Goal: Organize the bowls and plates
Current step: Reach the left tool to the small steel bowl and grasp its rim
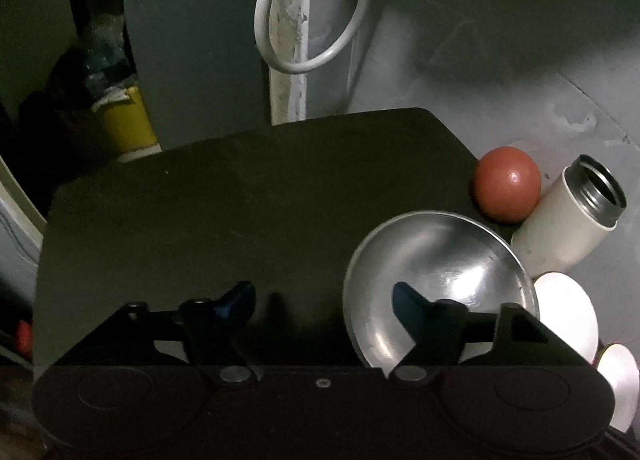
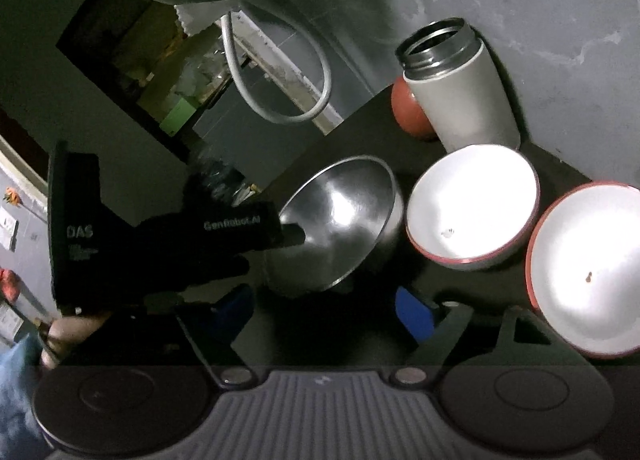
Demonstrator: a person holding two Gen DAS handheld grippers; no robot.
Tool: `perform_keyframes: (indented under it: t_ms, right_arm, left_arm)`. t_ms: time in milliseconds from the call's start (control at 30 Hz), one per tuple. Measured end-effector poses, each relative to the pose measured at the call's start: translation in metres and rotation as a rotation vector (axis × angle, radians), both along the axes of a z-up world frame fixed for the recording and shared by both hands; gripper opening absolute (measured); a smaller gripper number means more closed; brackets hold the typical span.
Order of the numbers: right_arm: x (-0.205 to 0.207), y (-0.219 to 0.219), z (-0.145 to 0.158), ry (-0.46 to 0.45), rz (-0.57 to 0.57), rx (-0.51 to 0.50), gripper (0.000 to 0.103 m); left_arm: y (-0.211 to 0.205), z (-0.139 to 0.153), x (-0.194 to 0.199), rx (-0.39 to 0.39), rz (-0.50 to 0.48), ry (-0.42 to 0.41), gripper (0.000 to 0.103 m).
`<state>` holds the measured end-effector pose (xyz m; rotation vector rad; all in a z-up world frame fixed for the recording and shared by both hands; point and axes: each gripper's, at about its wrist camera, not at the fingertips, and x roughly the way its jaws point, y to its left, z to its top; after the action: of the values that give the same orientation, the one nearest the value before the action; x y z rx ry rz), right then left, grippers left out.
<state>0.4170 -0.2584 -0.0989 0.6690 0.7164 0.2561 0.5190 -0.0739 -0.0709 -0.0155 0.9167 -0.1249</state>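
steel bowl (image 2: 340, 220) sits tilted on the dark counter (image 1: 240, 200). left hand-held gripper (image 1: 324, 302) is spread, its 3 o'clock finger over the bowl's inside, the other finger outside the rim, not touching as far as visible. right hand-held gripper (image 2: 324, 312) is spread and empty, low near the bowl's 6 o'clock. white bowl (image 2: 472, 204) with red rim sits at the steel bowl's 3 o'clock, second white bowl (image 2: 588, 268) further out. open flask (image 2: 460, 92) and red ball (image 1: 507, 184) at 1 o'clock.
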Motion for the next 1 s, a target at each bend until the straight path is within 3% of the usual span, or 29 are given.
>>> perform_keyframes:
  t_ms: [100, 167, 300, 367, 433, 533, 1000]
  right_arm:
    - [0.003, 0.002, 0.000, 0.015, -0.027, -0.016, 0.072]
    - [0.008, 0.004, -0.002, 0.041, -0.049, -0.039, 0.064]
    - [0.013, 0.005, -0.006, 0.065, -0.072, -0.034, 0.056]
    - [0.015, 0.006, -0.007, 0.068, -0.074, -0.033, 0.051]
    - [0.013, 0.004, -0.006, 0.067, -0.076, -0.037, 0.041]
    - [0.012, 0.002, -0.005, 0.070, -0.081, -0.045, 0.038]
    - [-0.038, 0.008, 0.001, 0.089, -0.009, -0.079, 0.033]
  left_arm:
    - [0.001, -0.003, 0.001, -0.026, -0.002, 0.020, 0.050]
    - [0.001, -0.006, 0.002, -0.040, -0.009, 0.046, 0.029]
    - [-0.003, -0.008, 0.000, -0.048, -0.005, 0.054, 0.023]
    - [-0.004, -0.008, -0.001, -0.055, -0.014, 0.055, 0.014]
    - [-0.006, -0.006, -0.004, -0.043, -0.022, 0.051, 0.014]
    - [-0.006, -0.006, -0.010, -0.042, -0.029, 0.046, 0.014]
    - [0.007, 0.001, -0.073, -0.035, -0.054, 0.043, 0.013]
